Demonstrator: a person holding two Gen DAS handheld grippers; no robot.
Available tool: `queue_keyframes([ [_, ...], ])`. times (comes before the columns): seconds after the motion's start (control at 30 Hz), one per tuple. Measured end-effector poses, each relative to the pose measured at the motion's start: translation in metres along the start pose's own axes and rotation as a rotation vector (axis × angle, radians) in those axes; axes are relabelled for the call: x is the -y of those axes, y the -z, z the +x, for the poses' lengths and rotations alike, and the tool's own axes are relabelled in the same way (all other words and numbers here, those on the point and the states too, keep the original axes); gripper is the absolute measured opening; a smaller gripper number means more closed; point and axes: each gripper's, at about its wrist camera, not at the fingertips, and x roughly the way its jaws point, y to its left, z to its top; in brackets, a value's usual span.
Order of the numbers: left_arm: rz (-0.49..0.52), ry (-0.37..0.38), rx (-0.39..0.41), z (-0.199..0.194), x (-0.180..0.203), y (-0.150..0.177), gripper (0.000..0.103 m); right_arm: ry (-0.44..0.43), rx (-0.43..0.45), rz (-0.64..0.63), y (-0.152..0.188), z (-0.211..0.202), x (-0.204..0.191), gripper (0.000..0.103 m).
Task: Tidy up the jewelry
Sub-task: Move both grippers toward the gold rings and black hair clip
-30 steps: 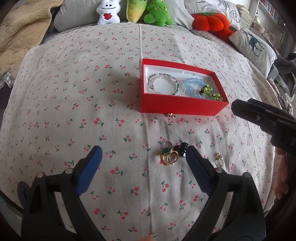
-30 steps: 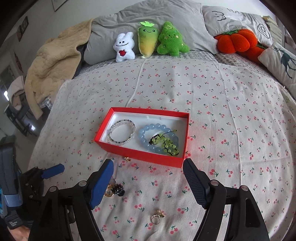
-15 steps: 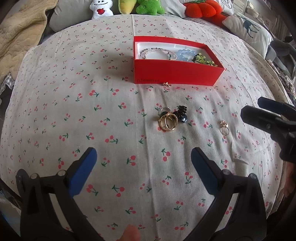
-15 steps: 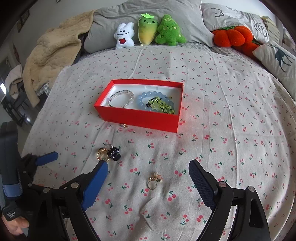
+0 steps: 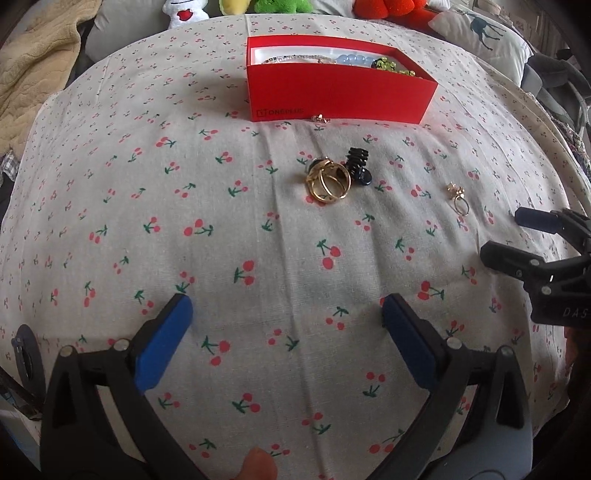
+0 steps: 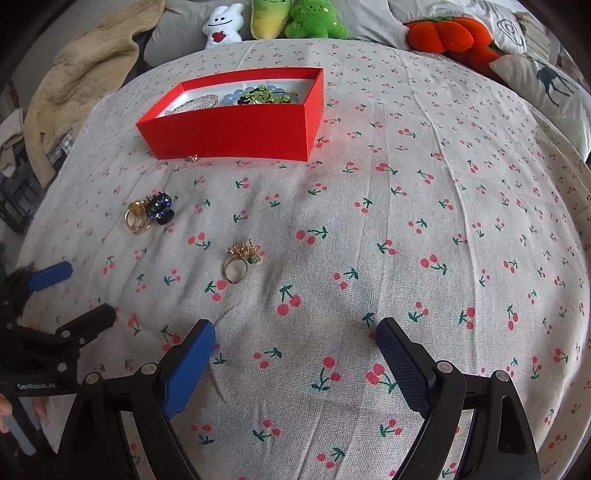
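Note:
A red box (image 5: 340, 92) (image 6: 236, 129) on the cherry-print bedspread holds bead bracelets (image 6: 258, 95). In front of it lie gold rings (image 5: 328, 181) (image 6: 136, 218) beside a dark hair clip (image 5: 358, 164) (image 6: 159, 207), a single gold ring with a cluster top (image 5: 458, 199) (image 6: 240, 260), and a small gold piece (image 5: 320, 119) (image 6: 192, 158) at the box's front wall. My left gripper (image 5: 286, 317) is open and empty, low over the cloth, short of the rings. My right gripper (image 6: 295, 339) is open and empty, near the single ring.
Plush toys (image 6: 273, 18), an orange pumpkin cushion (image 6: 443, 35) and a deer pillow (image 6: 546, 81) line the far side of the bed. A beige blanket (image 6: 77, 81) is heaped at the left. The bed edge drops off at the right.
Both grippers have pulled back and dropped lower toward the cloth, so the box and loose jewelry now sit farther ahead. Both stay open and empty.

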Motion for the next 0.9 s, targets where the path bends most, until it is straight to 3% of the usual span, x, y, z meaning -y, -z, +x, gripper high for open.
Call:
queue_keyframes([
  [0.07, 0.008, -0.002, 0.031, 0.001, 0.0, 0.002, 0.103, 0.007, 0.007, -0.016, 0.002, 0.002, -0.001, 0.096],
  [0.1, 0.016, -0.002, 0.044, 0.002, -0.001, 0.004, 0.103, 0.007, 0.003, -0.016, 0.001, 0.004, -0.002, 0.103],
  [0.4, 0.029, -0.006, 0.062, 0.003, 0.0, 0.0, 0.103, 0.052, 0.019, -0.031, -0.002, 0.01, -0.009, 0.103],
  [0.6, 0.078, 0.06, 0.089, 0.004, -0.002, -0.01, 0.102, 0.047, 0.008, -0.04, -0.005, 0.011, -0.009, 0.103],
  [0.63, 0.069, 0.067, 0.102, 0.003, -0.003, -0.012, 0.099, 0.046, 0.005, -0.04, -0.006, 0.011, -0.009, 0.103],
  [0.8, 0.075, 0.11, 0.144, 0.004, 0.0, -0.023, 0.065, 0.036, -0.008, -0.04, -0.009, 0.012, -0.007, 0.103],
  [0.9, 0.072, 0.145, 0.154, 0.006, 0.002, -0.031, 0.06, 0.026, -0.008, -0.044, -0.01, 0.011, -0.007, 0.103],
])
